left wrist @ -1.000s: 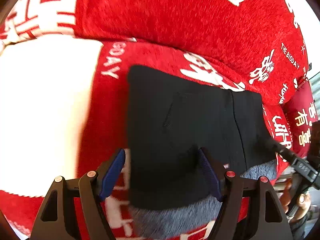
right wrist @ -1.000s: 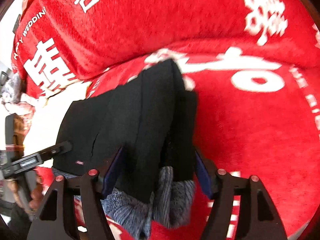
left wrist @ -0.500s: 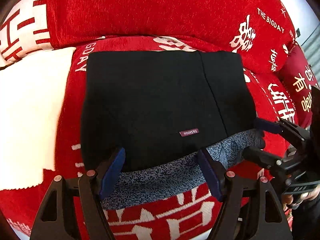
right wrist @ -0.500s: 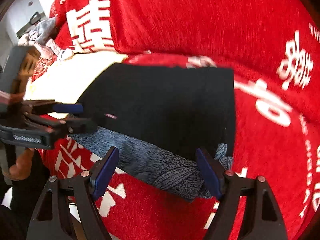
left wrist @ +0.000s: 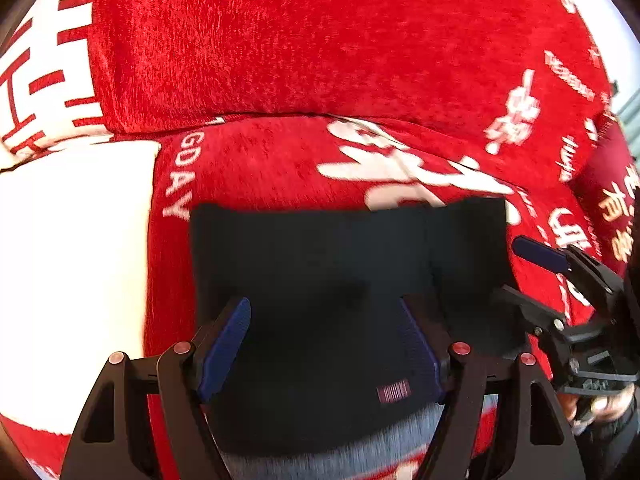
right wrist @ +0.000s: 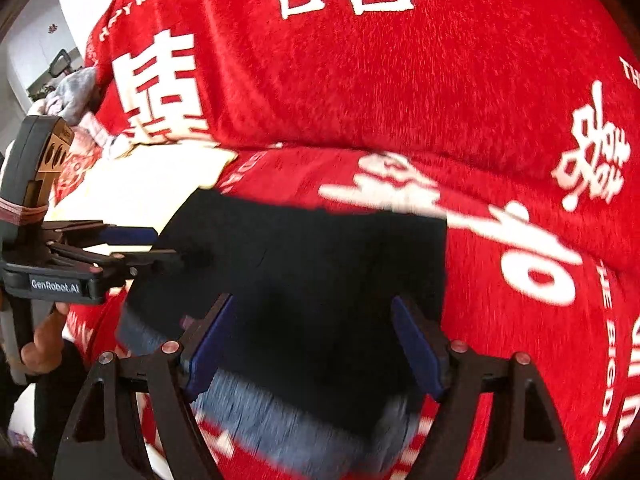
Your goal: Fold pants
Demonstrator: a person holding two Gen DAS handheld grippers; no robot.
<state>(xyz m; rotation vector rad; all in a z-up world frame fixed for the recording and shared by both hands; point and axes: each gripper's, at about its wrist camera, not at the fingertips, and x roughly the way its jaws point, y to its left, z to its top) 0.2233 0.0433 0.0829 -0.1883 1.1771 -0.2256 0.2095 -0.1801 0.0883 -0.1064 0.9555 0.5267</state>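
Note:
The black pants [left wrist: 320,280] lie folded in a flat rectangle on the red sofa seat, with a grey patterned lining strip [left wrist: 360,456] showing along the near edge and a small label [left wrist: 394,393]. They also show in the right wrist view [right wrist: 312,280]. My left gripper [left wrist: 326,344] is open, its blue pads low over the near part of the pants. My right gripper [right wrist: 316,338] is open over the pants' right half. Each gripper appears in the other's view: the right [left wrist: 532,280], the left [right wrist: 156,246], both at the pants' side edges.
The sofa is covered by a red plush cloth [left wrist: 320,60] with white characters; its backrest rises behind the pants. A white cloth [left wrist: 72,260] lies left of the pants, also in the right wrist view [right wrist: 132,188]. A red cushion [left wrist: 608,200] sits at the right.
Both grippers have moved forward and lower over the folded pants; less of the grey lining shows at the near edge. Both stay open.

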